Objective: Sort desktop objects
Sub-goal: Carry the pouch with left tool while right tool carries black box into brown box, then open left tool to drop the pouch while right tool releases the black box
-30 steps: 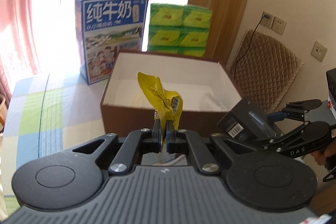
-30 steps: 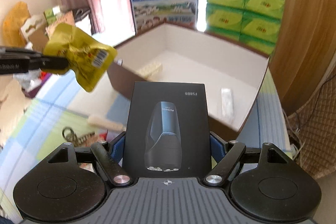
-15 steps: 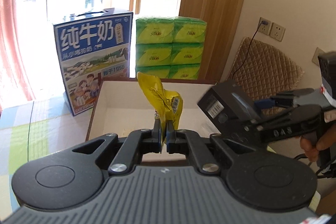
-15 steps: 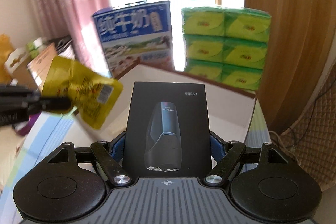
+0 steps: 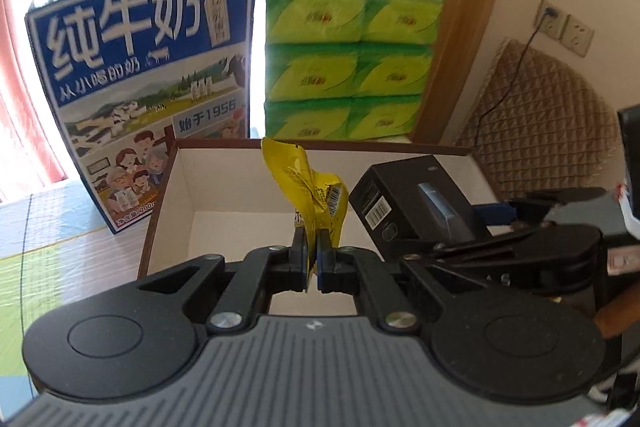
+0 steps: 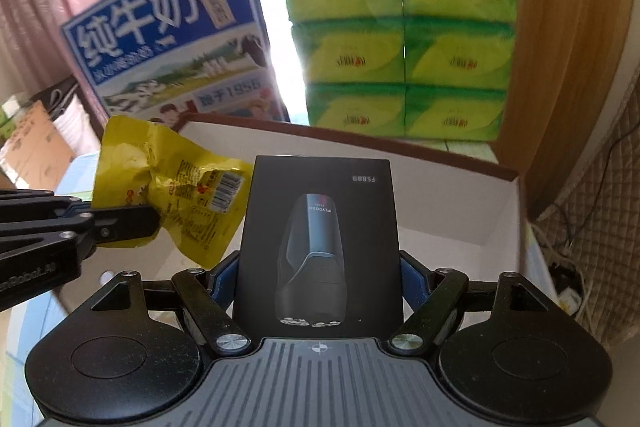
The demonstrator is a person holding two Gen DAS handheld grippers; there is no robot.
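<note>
The left claw (image 5: 311,254) is clamped on the lower edge of a crumpled yellow packet (image 5: 310,191), which stands up above the open cardboard box (image 5: 158,211); the right claw (image 6: 318,279) grips a black shaver box (image 6: 320,227) by its sides, upright and held over the same cardboard box, just beside the packet; from the left wrist view the shaver box (image 5: 412,207) sits to the right of the packet, tilted. Behind the cardboard box stand a blue milk carton (image 5: 144,83) and a stack of green tissue packs (image 5: 348,63), side by side on the tabletop (image 5: 60,259).
</note>
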